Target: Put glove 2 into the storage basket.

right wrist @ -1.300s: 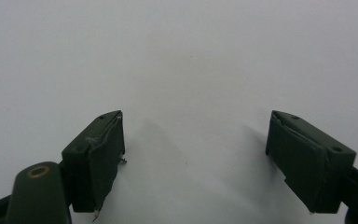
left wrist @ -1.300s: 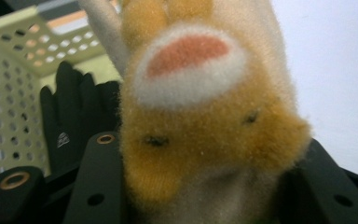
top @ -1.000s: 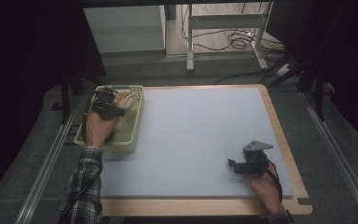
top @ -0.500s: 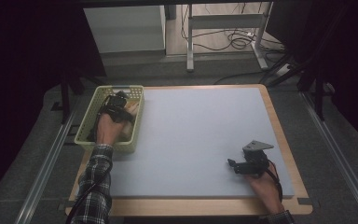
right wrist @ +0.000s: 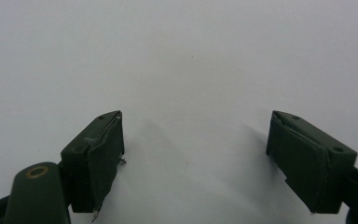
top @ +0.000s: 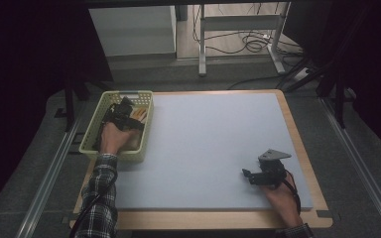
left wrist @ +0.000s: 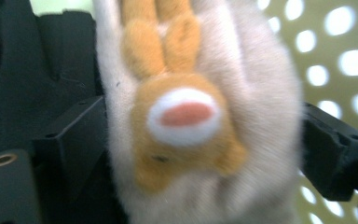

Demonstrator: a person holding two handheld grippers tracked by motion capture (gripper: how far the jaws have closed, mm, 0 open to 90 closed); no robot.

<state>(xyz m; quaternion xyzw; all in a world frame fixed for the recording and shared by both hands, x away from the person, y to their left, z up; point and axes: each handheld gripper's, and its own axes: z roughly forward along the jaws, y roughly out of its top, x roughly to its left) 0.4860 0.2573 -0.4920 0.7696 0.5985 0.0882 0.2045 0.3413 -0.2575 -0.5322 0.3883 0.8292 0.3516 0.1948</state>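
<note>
A yellow-green perforated basket point(top: 91, 142) stands at the table's left edge. My left gripper point(top: 124, 112) is inside it, held by a hand in a plaid sleeve. In the left gripper view the gripper point(left wrist: 200, 140) has a pale grey and orange plush toy point(left wrist: 191, 116) pressed between its two black jaws. The toy's orange part point(top: 138, 115) shows beside the gripper in the high view. My right gripper point(top: 248, 174) rests near the table's front right, and the right gripper view shows it point(right wrist: 196, 140) open over bare grey mat.
A grey mat point(top: 213, 139) covers the wooden table point(top: 307, 163). A black glove-like item point(left wrist: 28, 70) lies in the basket behind the plush. Metal rails run along both sides of the table. Beyond the far edge are a cabinet and cables on the floor.
The left hand has moved from the basket's left part toward its far right side. An orange plush now shows at the gripper. The right gripper has stayed put.
</note>
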